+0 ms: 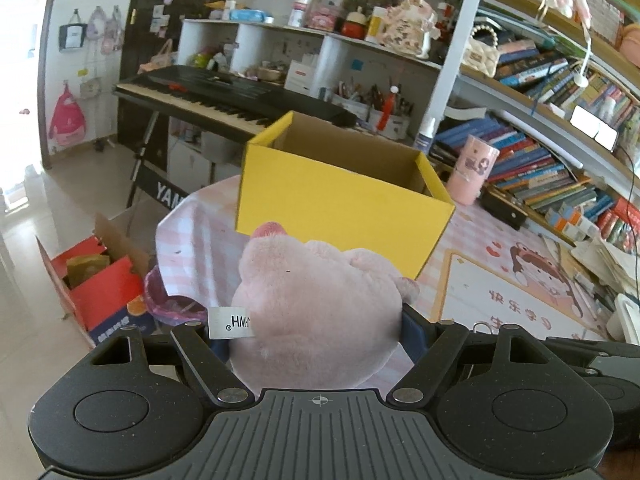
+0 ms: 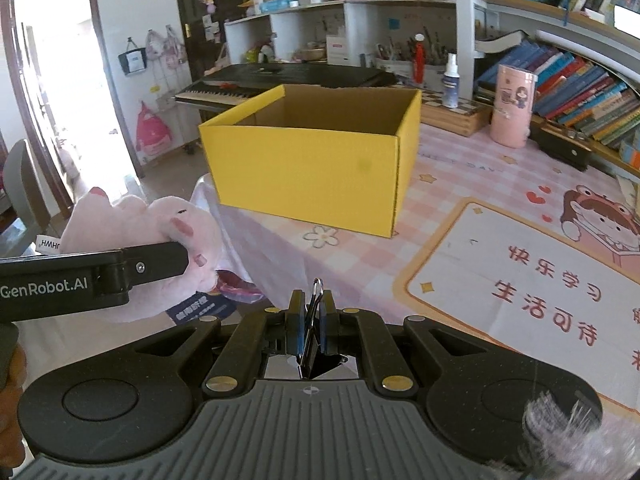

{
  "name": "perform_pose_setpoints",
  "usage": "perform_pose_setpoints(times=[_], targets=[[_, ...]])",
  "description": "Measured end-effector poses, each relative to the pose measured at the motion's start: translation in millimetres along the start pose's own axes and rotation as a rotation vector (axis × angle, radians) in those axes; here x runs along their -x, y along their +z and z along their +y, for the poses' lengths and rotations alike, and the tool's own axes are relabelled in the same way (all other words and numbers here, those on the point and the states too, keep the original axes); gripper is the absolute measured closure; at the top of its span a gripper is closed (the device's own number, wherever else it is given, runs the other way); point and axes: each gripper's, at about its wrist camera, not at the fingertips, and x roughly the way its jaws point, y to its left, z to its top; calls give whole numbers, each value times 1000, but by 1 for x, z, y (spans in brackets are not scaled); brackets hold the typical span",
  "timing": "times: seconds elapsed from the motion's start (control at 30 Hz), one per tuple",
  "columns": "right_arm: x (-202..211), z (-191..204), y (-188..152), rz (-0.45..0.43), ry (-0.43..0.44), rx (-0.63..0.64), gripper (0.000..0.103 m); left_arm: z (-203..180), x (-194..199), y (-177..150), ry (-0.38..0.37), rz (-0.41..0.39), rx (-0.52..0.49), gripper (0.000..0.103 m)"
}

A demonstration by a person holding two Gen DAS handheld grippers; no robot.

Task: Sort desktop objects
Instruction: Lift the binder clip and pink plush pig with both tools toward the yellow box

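Left gripper (image 1: 316, 332) clamped on pink plush toy (image 1: 320, 304), right gripper (image 2: 311, 320) clamped on binder clip (image 2: 314, 328), near yellow box (image 2: 312, 164).

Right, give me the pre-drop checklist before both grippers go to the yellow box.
1. Left gripper clamped on pink plush toy: ok.
2. Right gripper shut on binder clip: ok.
3. Yellow box open at the top: ok.
4. Box upright on the checked tablecloth: ok.
5. Room on the box floor: cannot tell, floor hidden.
6. Pink cylinder standing apart from the box: ok.
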Motion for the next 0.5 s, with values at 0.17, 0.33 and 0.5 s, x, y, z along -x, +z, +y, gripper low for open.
perform_pose_setpoints(times=[0.17,0.33,0.5], targets=[[-3,6,5,-3,11,13,96,7,2,3,10,-16,11,23],[-7,12,10,-12,18,23,96,13,3,9,19,-34,14,23],[-10,15,20,-25,23,35,96,15,3,20,26,-64,16,23]])
